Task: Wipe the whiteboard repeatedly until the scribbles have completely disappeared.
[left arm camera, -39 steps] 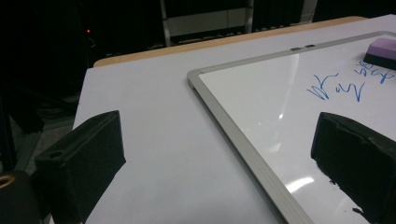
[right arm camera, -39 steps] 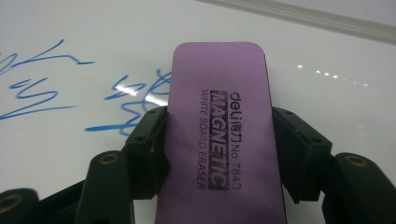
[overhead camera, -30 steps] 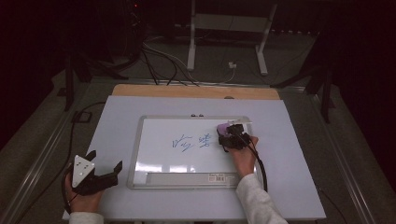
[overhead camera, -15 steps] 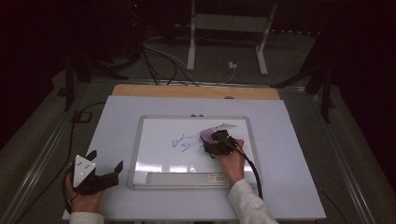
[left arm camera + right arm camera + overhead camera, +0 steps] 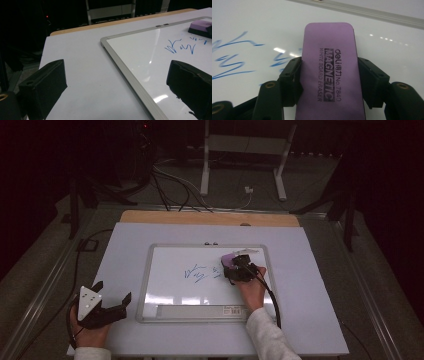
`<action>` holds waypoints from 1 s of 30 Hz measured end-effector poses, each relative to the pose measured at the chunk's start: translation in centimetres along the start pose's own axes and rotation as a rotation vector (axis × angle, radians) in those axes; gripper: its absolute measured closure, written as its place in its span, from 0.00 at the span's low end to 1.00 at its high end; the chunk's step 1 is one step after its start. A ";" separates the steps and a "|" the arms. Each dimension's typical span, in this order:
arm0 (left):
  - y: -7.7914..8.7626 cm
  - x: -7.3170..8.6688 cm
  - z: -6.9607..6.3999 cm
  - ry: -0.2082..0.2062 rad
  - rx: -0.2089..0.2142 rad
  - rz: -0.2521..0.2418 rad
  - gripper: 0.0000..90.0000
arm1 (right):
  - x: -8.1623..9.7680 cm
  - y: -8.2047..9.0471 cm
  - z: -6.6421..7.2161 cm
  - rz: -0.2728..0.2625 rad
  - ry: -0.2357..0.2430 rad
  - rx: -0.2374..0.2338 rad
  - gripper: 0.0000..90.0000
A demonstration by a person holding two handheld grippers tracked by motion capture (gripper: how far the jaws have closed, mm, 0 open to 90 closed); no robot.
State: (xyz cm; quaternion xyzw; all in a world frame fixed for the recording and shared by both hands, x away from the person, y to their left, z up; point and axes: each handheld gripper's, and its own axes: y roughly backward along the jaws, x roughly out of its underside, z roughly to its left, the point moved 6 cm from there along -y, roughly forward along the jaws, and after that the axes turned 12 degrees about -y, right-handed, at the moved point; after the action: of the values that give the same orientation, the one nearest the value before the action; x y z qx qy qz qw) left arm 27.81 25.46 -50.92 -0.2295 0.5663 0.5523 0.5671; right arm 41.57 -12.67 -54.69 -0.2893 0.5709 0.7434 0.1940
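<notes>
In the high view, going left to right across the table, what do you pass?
left gripper → whiteboard's left frame edge → blue scribbles → purple eraser held in the right gripper → whiteboard's right frame edge

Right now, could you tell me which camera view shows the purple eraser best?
The right gripper view: the purple eraser lies large between the jaws, its printed label readable. The high view shows it small on the whiteboard; the left gripper view catches it at the right edge.

Right claw [image 5: 235, 266] clamps its load, while left claw [image 5: 112, 300] apparently rests agape, empty.
</notes>
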 end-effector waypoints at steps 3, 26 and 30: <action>0.0 0.0 -0.1 -0.003 0.001 0.000 0.04 | 0.8 0.1 2.2 0.010 0.047 -0.059 0.45; 0.0 0.0 0.0 -0.002 0.000 0.002 0.04 | 0.3 0.0 1.2 0.013 0.027 -0.010 0.45; 0.0 0.0 0.0 -0.002 0.001 0.001 0.04 | 1.1 0.2 3.4 0.024 0.086 -0.069 0.45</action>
State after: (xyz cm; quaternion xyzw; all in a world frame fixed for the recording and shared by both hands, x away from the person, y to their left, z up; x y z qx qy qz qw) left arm 27.77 25.43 -50.94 -0.2284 0.5661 0.5527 0.5673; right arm 39.88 -9.49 -54.67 -0.3206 0.5560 0.7520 0.1503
